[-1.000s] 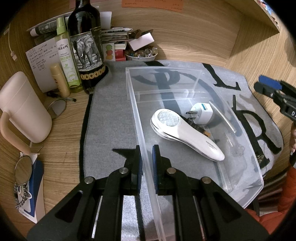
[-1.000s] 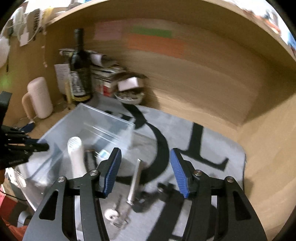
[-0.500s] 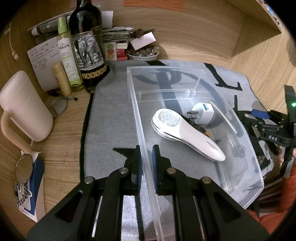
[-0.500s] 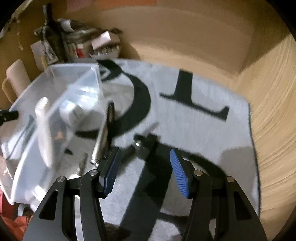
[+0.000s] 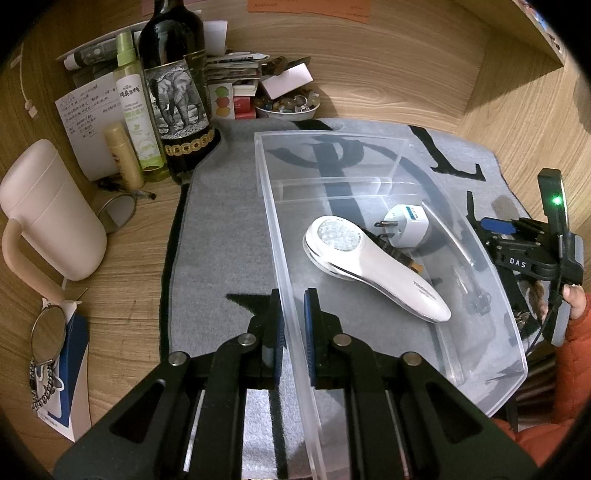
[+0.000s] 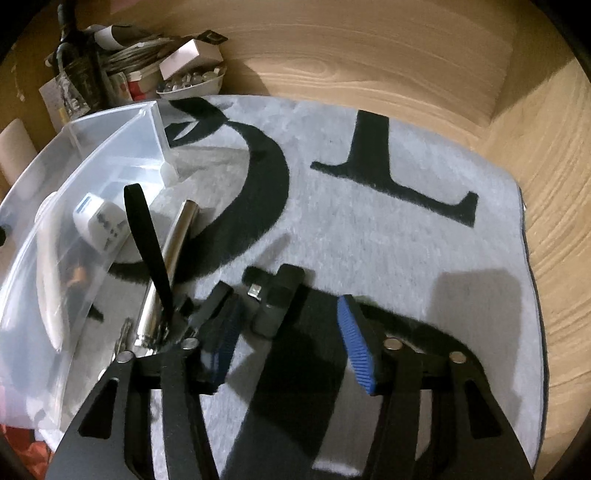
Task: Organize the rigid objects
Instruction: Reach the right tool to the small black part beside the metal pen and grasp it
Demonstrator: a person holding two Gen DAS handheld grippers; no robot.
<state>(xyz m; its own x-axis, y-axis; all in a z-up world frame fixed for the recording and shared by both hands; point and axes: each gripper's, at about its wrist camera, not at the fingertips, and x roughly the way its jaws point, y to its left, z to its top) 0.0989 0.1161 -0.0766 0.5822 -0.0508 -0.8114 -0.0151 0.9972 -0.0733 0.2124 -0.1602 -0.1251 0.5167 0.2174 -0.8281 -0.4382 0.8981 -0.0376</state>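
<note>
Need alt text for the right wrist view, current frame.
The open right gripper hovers low over a small black rectangular device lying on a grey mat with black lettering. To the left stands a clear plastic bin holding a white plug adapter, with a metal tool beside it.

The table (image 5: 122,266) is light wood with wavy lines in it. A wood wall (image 5: 388,70) stands behind it, at 12 o'clock, and one more wood wall (image 5: 524,110) is at 2 o'clock. They meet in a corner. An orange paper (image 5: 306,7) is stuck high up on the back wall. A gray mat (image 6: 369,221) with big black letters lies flat on the table. The light is warm and yellow, and dark shadows fall on the mat at 6 o'clock.
</note>
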